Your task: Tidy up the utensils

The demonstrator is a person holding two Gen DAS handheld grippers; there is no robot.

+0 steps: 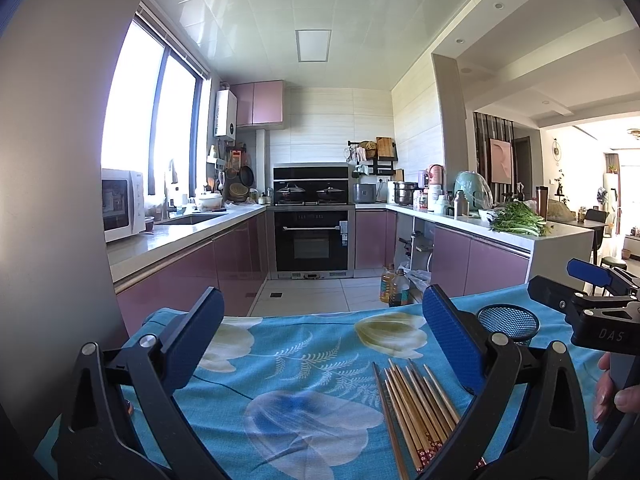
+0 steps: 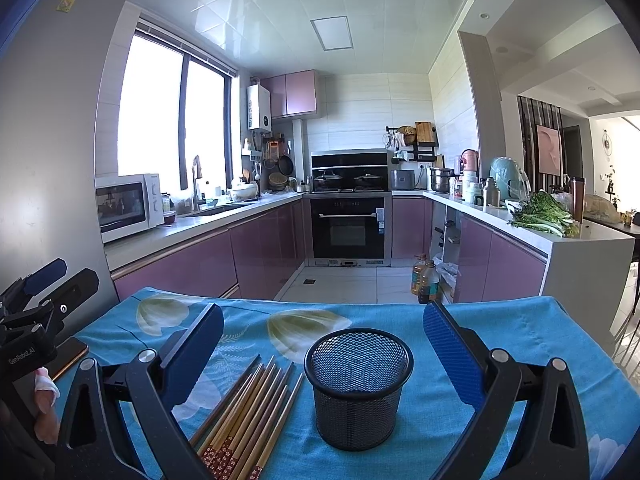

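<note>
From the left wrist view, the left tool (image 1: pixel 322 334) hangs low over the worktop (image 1: pixel 280 364), which has a blue cloth with big flowers on it; its two blue fingers are spread wide apart and hold nothing; a bunch of wooden chopsticks (image 1: pixel 416 404) lies flat on the cloth, just inside the finger on the right side; the black mesh cup (image 1: pixel 508 323) stands upright farther back, past that finger; the right tool (image 1: pixel 576 288) shows at the right edge, and a hand (image 1: pixel 612 392) holds it.

From the right wrist view, the right tool (image 2: pixel 323 340) has its blue fingers spread wide too, with nothing in them; the black mesh cup (image 2: pixel 358 388) stands on the cloth between the two fingers, not touching either one, and it looks empty; the chopsticks (image 2: pixel 252 408) lie side by side just left of the cup, near the left-side finger; the left tool (image 2: pixel 52 280) shows at the far left edge; behind the worktop (image 2: pixel 520 332) is a kitchen with pink cupboards (image 2: pixel 408 226) and a black oven (image 2: pixel 347 228).
</note>
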